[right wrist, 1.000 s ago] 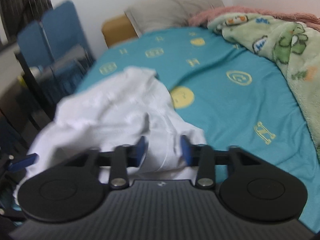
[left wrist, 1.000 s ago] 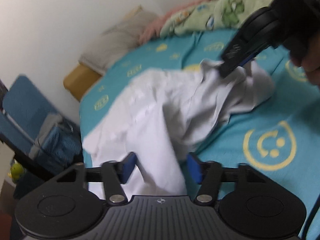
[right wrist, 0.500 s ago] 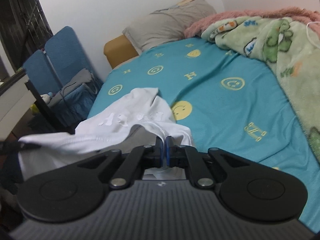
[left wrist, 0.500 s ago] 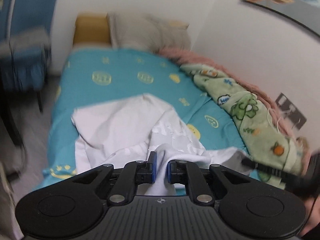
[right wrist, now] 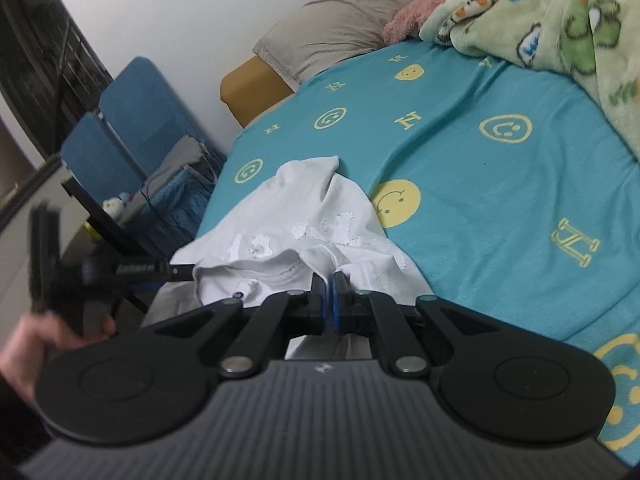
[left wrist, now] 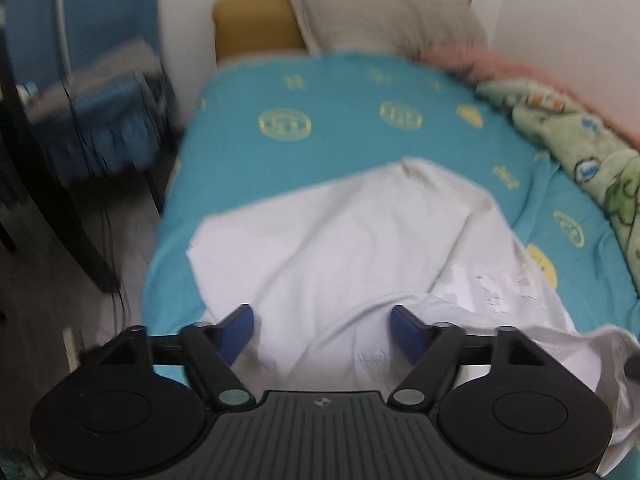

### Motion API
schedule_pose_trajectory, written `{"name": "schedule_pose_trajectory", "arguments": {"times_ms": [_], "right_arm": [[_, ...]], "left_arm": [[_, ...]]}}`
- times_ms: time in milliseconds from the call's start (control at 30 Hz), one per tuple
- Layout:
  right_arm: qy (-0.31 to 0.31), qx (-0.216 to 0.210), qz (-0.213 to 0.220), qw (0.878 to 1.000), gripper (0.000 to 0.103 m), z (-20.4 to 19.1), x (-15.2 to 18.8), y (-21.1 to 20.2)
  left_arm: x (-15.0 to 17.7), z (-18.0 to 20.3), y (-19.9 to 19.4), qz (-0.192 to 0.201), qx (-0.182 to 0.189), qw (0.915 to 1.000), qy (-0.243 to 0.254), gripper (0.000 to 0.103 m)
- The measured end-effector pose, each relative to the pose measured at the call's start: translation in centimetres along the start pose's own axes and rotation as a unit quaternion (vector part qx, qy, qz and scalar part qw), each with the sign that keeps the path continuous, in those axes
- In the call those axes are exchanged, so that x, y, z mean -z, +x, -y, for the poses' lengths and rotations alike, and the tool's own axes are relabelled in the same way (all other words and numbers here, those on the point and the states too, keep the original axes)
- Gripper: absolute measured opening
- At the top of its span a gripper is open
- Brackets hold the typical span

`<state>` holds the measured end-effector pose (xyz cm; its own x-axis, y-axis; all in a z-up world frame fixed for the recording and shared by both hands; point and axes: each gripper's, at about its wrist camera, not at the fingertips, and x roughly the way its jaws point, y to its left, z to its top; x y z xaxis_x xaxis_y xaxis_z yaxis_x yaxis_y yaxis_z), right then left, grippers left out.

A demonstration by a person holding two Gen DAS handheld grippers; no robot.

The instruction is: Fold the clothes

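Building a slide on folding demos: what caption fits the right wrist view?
Right gripper shut on the white shirt at the edge of a teal bed sheet, left gripper open beside it.

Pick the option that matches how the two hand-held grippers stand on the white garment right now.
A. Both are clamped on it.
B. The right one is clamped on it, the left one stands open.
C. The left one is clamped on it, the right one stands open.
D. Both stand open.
B: the right hand-held gripper pinches the white garment, while the left hand-held gripper has just opened, its blue pads wide apart over the cloth.
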<state>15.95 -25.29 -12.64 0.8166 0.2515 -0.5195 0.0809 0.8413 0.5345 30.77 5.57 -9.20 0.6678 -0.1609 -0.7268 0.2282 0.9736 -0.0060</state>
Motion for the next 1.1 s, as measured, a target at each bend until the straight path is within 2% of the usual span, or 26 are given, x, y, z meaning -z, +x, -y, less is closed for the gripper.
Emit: {"name": "schedule_pose_trajectory", "arguments": {"times_ms": [67, 133, 200, 267, 333, 500, 600, 667, 800, 967, 1100], "right_arm": [[0.006, -0.009, 0.004, 1.0, 0.006, -0.1, -0.1, -0.3], [0.003, -0.015, 0.01, 1.0, 0.006, -0.5, -0.1, -0.8], [-0.001, -0.019, 0.018, 1.0, 0.006, -0.8, 0.0, -1.4], [-0.004, -0.021, 0.023, 1.0, 0.006, -1.1, 0.0, -1.8], [-0.007, -0.022, 0.029, 0.999, 0.006, -1.2, 0.0, -2.3], [-0.016, -0.022, 0.037, 0.999, 0.006, -1.3, 0.1, -2.5], [-0.024, -0.016, 0.046, 0.999, 0.006, -1.5, 0.0, -2.5], [-0.029, -0.009, 0.056, 0.998, 0.006, -1.7, 0.1, -2.6], [-0.035, 0.001, 0.084, 0.996, 0.006, -1.9, 0.0, -3.2], [-0.025, 0.015, 0.113, 0.993, 0.006, -1.5, -0.3, -4.2], [-0.018, 0.033, 0.113, 0.993, 0.006, -1.1, -0.3, -4.3]], "left_arm": [[1.4, 1.5, -1.9, 0.04, -0.003, 0.9986, 0.034, 0.082], [2.5, 3.2, -2.8, 0.063, 0.005, 0.9955, 0.071, 0.085], [2.9, 5.5, -2.4, 0.065, 0.001, 0.9912, 0.115, 0.088], [3.3, 7.9, -1.5, 0.064, -0.025, 0.9858, 0.153, 0.088], [3.4, 9.2, 0.0, 0.067, -0.054, 0.9829, 0.163, 0.088], [3.6, 9.4, 1.6, 0.099, -0.081, 0.9865, 0.102, 0.088], [3.3, 8.3, 1.0, 0.113, -0.131, 0.9831, 0.059, 0.087], [3.1, 7.2, -0.1, 0.121, -0.147, 0.9809, 0.038, 0.087], [3.2, 6.4, -2.7, 0.132, -0.178, 0.9744, 0.036, 0.087], [4.0, 6.5, -6.8, 0.142, -0.186, 0.9715, 0.038, 0.087], [5.0, 5.7, -10.3, 0.141, -0.169, 0.9754, -0.005, 0.088]]}}
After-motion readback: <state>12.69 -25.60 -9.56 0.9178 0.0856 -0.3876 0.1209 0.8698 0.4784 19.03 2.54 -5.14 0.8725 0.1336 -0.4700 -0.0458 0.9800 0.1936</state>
